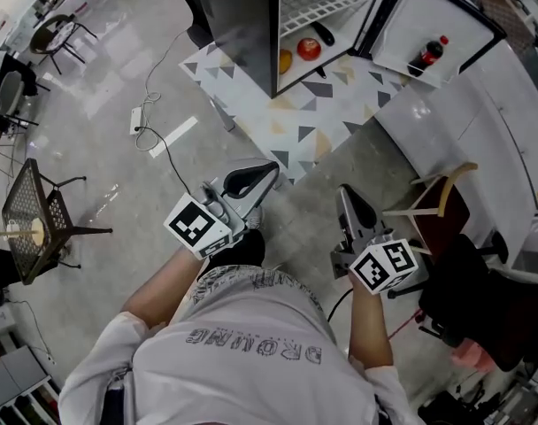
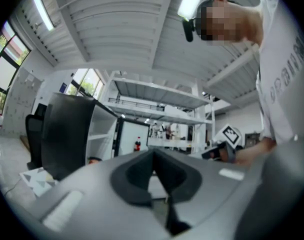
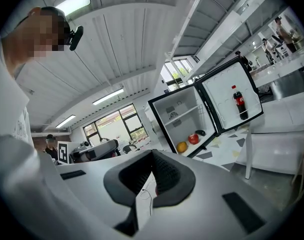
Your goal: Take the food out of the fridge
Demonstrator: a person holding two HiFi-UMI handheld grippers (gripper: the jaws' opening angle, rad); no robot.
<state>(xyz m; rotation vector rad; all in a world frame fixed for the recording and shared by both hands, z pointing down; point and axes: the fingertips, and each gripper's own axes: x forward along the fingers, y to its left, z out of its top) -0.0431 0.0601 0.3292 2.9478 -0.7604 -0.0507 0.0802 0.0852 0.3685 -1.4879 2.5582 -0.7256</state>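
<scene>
The small black fridge (image 1: pixel 251 16) stands open on the floor ahead of me. On its bottom shelf lie an orange fruit (image 1: pixel 285 60), a red fruit (image 1: pixel 309 49) and a dark item (image 1: pixel 324 34). A cola bottle (image 1: pixel 428 56) stands in the door rack (image 1: pixel 446 25). My left gripper (image 1: pixel 271 168) and right gripper (image 1: pixel 343 189) hang in mid-air well short of the fridge, both shut and holding nothing. The right gripper view shows the same orange fruit (image 3: pixel 181 147), red fruit (image 3: pixel 193 138) and bottle (image 3: pixel 238 104) beyond its closed jaws. From the left gripper view only the fridge's dark side (image 2: pixel 67 134) and its door show.
The fridge sits on a triangle-patterned mat (image 1: pixel 251 96). A white counter (image 1: pixel 481 122) and a wooden stool (image 1: pixel 437 197) stand at the right. A power strip with cable (image 1: pixel 136 118) lies on the floor at the left, near a wire-mesh side table (image 1: pixel 30 211).
</scene>
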